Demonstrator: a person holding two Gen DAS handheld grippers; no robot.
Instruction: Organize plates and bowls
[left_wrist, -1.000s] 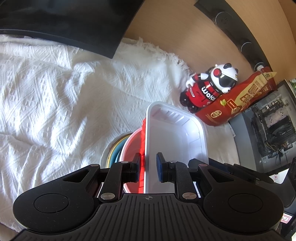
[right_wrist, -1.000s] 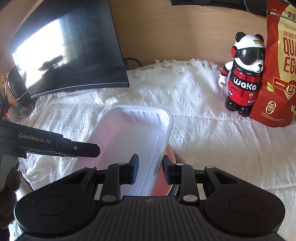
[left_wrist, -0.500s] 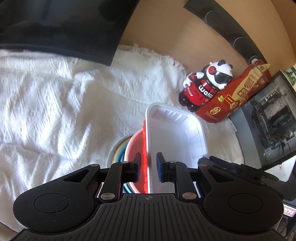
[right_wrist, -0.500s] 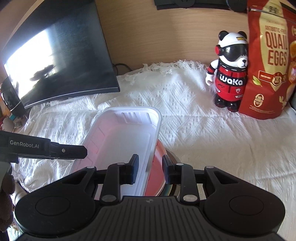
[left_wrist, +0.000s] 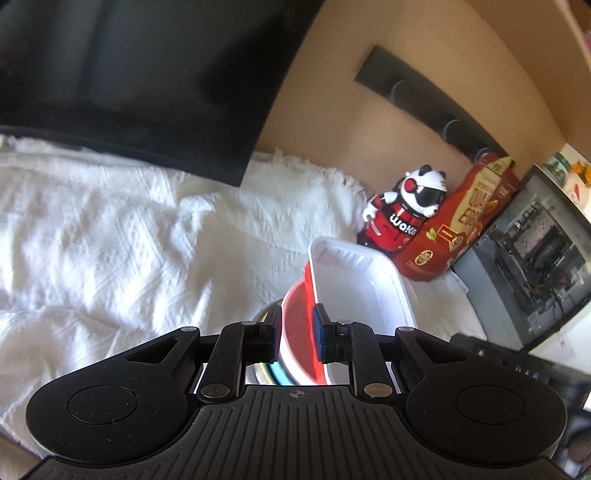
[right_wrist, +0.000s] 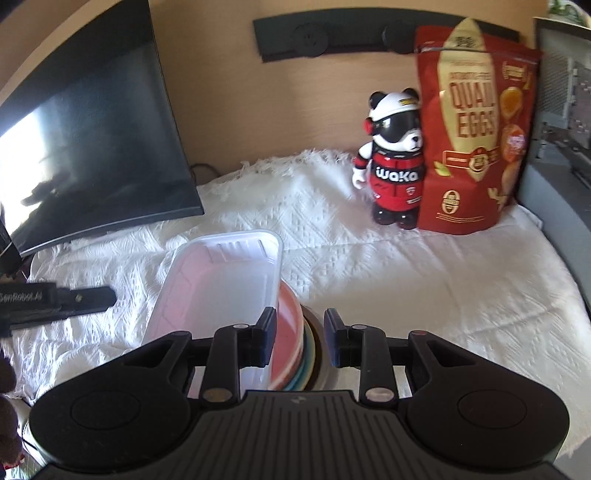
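A stack (right_wrist: 295, 354) of a red bowl (left_wrist: 295, 325), coloured plates and a pale bottom dish carries a white rectangular plastic tray (right_wrist: 225, 280) on top. The tray (left_wrist: 354, 295) tilts over the red bowl. My left gripper (left_wrist: 296, 332) is shut on the stack's near edge, the red bowl's wall between its pads. My right gripper (right_wrist: 300, 332) is shut on the opposite edge, with the red and coloured rims between its pads. The left gripper's black finger (right_wrist: 74, 299) shows at the left of the right wrist view. Both views are motion-blurred.
A white textured cloth (right_wrist: 406, 266) covers the surface. A dark monitor (right_wrist: 88, 147) stands at the back left. A panda figure (right_wrist: 395, 158) and a red quail-egg pouch (right_wrist: 476, 140) stand at the back right against the wooden wall, beside a grey computer case (left_wrist: 535, 266).
Both grippers have risen and swung with the stack still gripped. The panda and pouch slid left in the right wrist view, and the monitor fills more of the left wrist view.
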